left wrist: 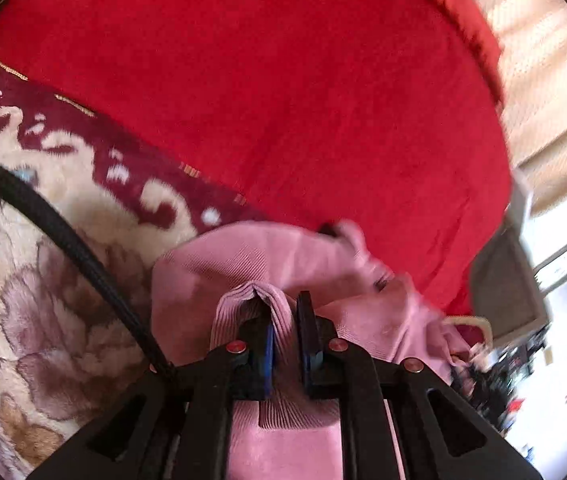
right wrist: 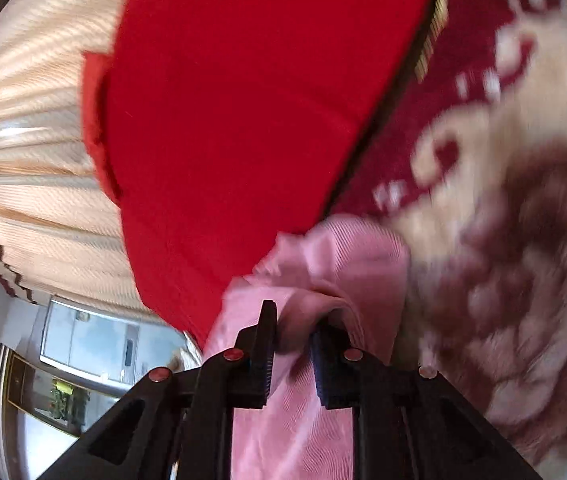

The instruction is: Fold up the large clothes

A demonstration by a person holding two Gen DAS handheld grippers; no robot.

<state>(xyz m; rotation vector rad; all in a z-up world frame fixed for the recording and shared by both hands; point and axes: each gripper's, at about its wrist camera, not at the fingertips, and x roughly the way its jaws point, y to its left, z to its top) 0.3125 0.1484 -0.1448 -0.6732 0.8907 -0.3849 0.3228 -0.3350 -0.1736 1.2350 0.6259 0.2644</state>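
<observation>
A pink ribbed garment (left wrist: 267, 256) hangs bunched in front of both cameras, lifted off the bed. My left gripper (left wrist: 285, 308) is shut on a ribbed edge of the garment, which folds up between the blue pads. My right gripper (right wrist: 293, 320) is shut on another part of the pink garment (right wrist: 335, 256), with cloth running down between the fingers. Below lies a red cover (left wrist: 263, 92), also in the right wrist view (right wrist: 243, 100). Most of the garment is hidden under the grippers.
A plush floral blanket (left wrist: 35, 272) in cream and maroon lies beside the red cover, also in the right wrist view (right wrist: 515, 240). A black cable (left wrist: 63, 224) crosses it. Cream curtains (right wrist: 31, 152) and a window (right wrist: 95, 344) stand beyond the bed.
</observation>
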